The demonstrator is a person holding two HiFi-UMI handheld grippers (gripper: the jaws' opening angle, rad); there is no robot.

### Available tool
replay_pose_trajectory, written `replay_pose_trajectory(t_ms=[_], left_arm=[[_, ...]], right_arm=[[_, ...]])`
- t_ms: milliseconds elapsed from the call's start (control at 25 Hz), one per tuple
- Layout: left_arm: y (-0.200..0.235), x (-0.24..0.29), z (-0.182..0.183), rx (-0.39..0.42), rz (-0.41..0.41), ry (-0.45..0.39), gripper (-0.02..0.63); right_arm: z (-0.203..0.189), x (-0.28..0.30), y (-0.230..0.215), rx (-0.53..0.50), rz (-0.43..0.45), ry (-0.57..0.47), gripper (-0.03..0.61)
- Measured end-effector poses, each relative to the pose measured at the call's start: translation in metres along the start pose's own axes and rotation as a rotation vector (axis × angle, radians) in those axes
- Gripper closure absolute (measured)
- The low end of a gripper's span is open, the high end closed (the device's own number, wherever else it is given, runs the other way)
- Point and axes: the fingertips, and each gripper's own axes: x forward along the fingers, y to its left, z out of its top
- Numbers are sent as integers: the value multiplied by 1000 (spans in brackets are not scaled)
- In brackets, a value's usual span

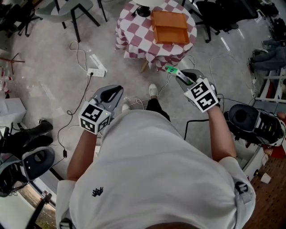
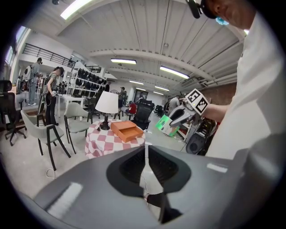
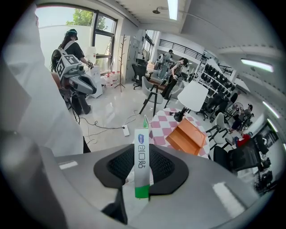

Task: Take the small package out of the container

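The small green-and-white package stands upright between the pads of my right gripper, which is shut on it. In the head view that gripper is held in the air short of the table, with the package sticking out of its tip. The orange open container lies on the round table under a red-and-white checked cloth, apart from the package. My left gripper hangs lower left over the floor, its jaws together with nothing between them. The left gripper view also shows the package and the container.
A table lamp stands on the table beside the container. Cables and a power strip lie on the floor. Chairs ring the table. Black bags sit at the right. People stand in the background.
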Motion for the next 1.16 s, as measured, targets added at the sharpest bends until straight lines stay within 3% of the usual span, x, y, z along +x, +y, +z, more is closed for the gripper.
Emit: replay_pose_trajectory(t_ms=[1160], left_arm=[[-1,25,11,-3,18,20,535]], right_arm=[[-14,10,-33,5,17,-2,485]])
